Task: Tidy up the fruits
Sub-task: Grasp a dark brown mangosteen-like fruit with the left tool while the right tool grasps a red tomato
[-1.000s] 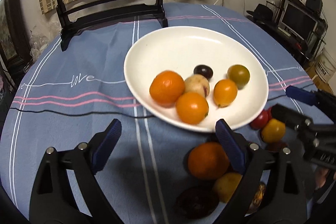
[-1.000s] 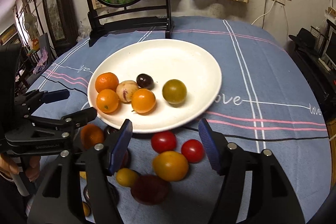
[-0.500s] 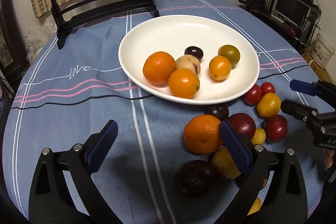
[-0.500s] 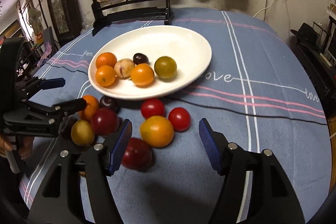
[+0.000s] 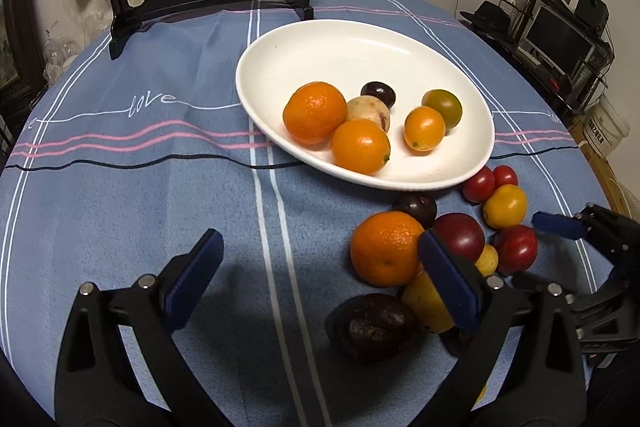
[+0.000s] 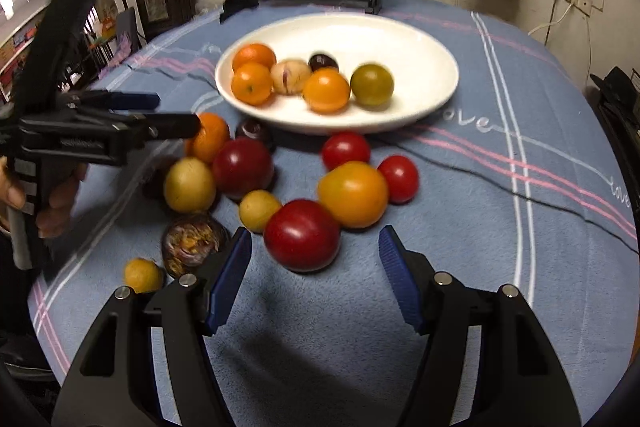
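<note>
Red plum (image 6: 302,235), round with no clear long axis, between spread fingers of right gripper (image 6: 315,271), untouched. Orange (image 5: 386,248) just beside left gripper (image 5: 320,277), fingers spread wide.

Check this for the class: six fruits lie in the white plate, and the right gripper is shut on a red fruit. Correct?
Not quite. The right gripper is open; the red fruit lies on the cloth ahead of its fingers, ungrasped, as the right wrist view shows. Six fruits do lie in the white plate.
</note>
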